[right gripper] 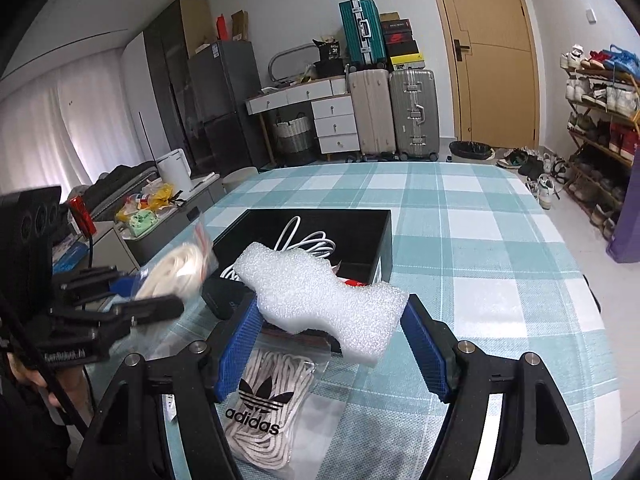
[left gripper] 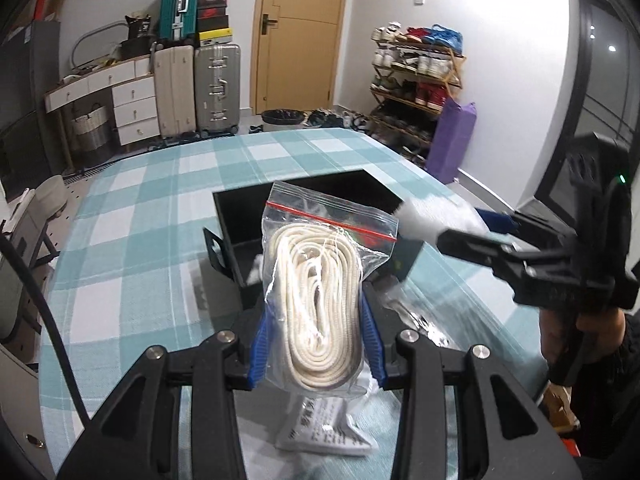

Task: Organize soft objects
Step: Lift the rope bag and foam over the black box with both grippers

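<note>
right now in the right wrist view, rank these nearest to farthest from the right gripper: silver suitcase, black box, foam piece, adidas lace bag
1. foam piece, gripped in the right gripper.
2. adidas lace bag, on the table just below the fingers.
3. black box, ahead on the checked cloth, mid-table.
4. silver suitcase, standing against the far wall beside the door.
</note>
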### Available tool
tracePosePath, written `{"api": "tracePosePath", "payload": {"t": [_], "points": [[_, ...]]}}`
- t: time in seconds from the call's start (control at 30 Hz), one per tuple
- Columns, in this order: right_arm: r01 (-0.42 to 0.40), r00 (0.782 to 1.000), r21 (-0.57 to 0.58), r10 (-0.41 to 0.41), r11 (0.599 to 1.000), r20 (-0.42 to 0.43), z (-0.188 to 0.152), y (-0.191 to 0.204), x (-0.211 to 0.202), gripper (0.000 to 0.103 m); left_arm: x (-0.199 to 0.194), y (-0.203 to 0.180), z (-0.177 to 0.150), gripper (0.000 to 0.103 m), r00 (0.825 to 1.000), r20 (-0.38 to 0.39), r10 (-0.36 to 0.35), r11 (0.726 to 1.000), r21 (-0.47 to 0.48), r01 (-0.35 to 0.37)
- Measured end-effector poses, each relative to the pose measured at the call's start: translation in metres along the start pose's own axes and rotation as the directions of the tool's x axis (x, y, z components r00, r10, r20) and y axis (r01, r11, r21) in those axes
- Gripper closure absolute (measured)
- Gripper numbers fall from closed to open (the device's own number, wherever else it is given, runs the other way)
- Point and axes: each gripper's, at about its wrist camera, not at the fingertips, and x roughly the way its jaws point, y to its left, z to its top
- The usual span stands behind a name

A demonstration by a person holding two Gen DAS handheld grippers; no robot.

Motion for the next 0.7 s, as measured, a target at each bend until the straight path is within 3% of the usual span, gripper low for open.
{"api": "tracePosePath", "payload": {"t": [0.7], "points": [[0.007,0.999,-0.137,-0.014,0.991,-0.051,0.021,0.013,0.026,0.031,0.042,0.013,0.044,0.065,0.995,-0.016,0.101,0.993,-0.06,-0.102]]}}
